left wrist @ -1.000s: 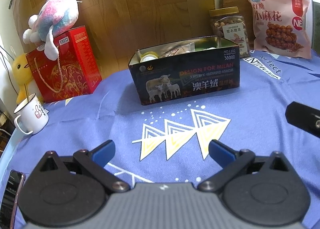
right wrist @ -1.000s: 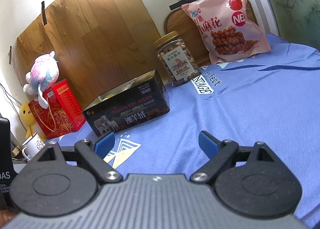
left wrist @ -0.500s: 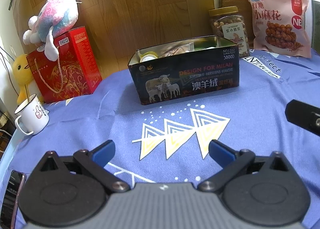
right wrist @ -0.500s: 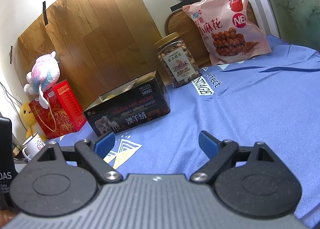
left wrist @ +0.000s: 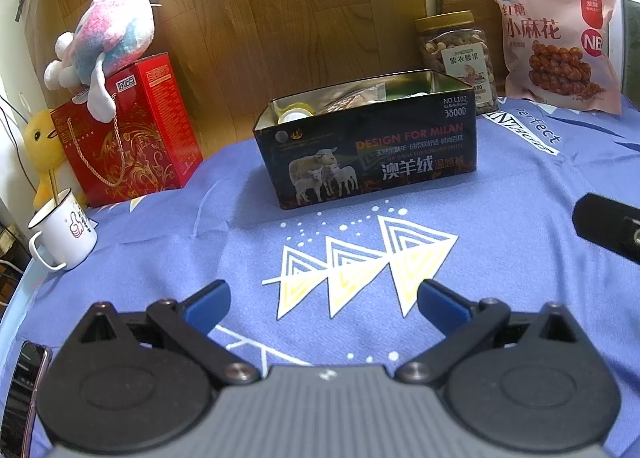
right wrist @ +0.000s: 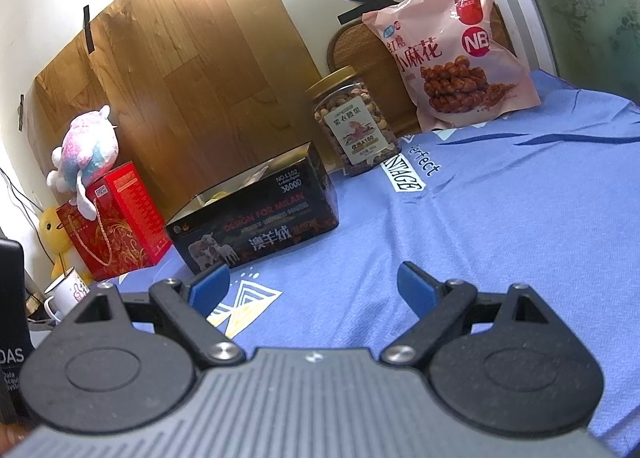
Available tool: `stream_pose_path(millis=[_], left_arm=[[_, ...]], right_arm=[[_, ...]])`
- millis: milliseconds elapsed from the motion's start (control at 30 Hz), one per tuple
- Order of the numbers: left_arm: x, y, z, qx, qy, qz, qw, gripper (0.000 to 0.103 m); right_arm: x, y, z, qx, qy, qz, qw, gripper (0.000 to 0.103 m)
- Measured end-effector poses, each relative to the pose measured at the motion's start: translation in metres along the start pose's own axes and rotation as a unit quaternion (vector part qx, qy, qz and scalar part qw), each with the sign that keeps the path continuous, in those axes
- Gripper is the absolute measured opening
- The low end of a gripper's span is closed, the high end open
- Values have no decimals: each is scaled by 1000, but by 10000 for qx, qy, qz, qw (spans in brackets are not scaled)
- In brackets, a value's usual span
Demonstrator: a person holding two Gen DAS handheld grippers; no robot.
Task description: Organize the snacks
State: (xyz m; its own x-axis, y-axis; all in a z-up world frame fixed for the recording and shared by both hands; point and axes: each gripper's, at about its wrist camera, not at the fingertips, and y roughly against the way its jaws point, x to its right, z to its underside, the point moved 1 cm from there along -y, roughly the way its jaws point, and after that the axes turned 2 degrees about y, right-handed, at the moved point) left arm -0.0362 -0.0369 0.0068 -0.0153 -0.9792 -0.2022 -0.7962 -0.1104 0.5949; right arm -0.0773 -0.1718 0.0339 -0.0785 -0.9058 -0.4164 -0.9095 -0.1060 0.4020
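Nearest me, my left gripper [left wrist: 322, 300] and right gripper [right wrist: 312, 284] hover spread wide, holding nothing, over soft blue cloth [left wrist: 500, 193] with bare room between them and the tin. Farther on sits an open dark metal tin [left wrist: 372, 153] holding snacks. Behind it, a ribbed plastic nut jar [right wrist: 354, 121] and glossy pink snack bag [right wrist: 452, 49] stand against the wall.
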Motion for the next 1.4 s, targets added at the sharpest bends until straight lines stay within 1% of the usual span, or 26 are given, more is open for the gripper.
stream_pose_path(millis=[700, 1033, 1400], left_arm=[[0, -1, 1, -11, 6, 9, 10000, 103], [-1, -2, 1, -38, 28, 28, 10000, 103], [0, -2, 0, -31, -20, -29, 10000, 103]], right_arm=[[1, -1, 0, -40, -54, -31, 10000, 93], [1, -1, -1, -20, 18, -28, 10000, 93], [1, -1, -1, -56, 5, -67, 10000, 93]])
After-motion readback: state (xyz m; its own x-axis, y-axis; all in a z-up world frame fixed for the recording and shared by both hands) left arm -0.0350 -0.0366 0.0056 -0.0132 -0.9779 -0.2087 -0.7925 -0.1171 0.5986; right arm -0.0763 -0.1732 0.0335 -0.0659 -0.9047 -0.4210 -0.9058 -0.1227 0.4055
